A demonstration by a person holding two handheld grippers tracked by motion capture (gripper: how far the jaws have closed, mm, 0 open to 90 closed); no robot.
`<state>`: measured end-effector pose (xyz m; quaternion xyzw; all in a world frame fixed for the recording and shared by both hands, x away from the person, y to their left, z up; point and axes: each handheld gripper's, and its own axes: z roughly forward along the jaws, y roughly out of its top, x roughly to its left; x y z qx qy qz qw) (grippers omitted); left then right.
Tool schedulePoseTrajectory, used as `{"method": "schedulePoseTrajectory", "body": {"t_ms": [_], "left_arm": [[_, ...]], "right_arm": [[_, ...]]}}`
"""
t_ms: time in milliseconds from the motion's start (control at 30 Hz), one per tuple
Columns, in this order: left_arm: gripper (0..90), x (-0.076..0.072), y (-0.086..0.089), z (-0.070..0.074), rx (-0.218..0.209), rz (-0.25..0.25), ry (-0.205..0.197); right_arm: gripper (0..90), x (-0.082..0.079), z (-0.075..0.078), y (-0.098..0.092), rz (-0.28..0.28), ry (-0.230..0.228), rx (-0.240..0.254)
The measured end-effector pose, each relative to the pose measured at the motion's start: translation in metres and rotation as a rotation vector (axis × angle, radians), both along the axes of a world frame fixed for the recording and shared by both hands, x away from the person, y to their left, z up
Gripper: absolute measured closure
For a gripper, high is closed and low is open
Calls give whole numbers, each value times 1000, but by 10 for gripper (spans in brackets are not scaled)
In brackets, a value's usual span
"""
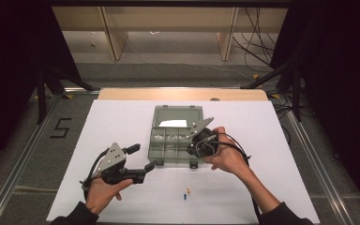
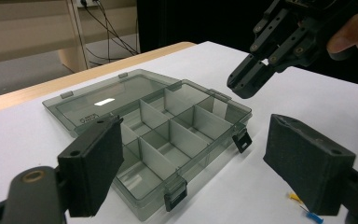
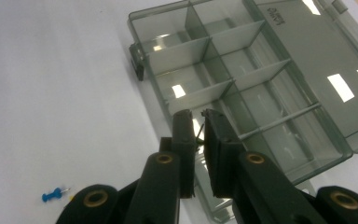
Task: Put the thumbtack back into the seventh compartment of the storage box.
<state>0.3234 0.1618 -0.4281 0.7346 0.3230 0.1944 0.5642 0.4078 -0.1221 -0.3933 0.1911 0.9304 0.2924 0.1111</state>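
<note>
Right gripper view shows the right gripper [image 3: 196,122] pinched nearly together over the compartment box [image 3: 242,79], so release squarely above one cell.

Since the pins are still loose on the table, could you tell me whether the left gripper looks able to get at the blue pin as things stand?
Probably yes. The left gripper is open, and the blue pin lies on bare white table beside a yellow pin, with nothing between. The box and right gripper sit further off.
</note>
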Motion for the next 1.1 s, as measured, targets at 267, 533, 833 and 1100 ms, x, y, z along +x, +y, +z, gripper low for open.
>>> {"method": "schedulePoseTrajectory", "body": {"t_ms": [267, 533, 833, 1100], "left_arm": [[185, 1, 0, 0, -5, 0, -1], [185, 1, 0, 0, -7, -3, -1], [185, 1, 0, 0, -6, -3, -4], [185, 1, 0, 1, 1, -13, -11]], "right_arm": [[835, 13, -6, 7, -20, -2, 6], [834, 23, -17, 17, -14, -3, -6], [833, 29, -27, 21, -19, -2, -18], [829, 32, -38, 26, -17, 25, -44]]}}
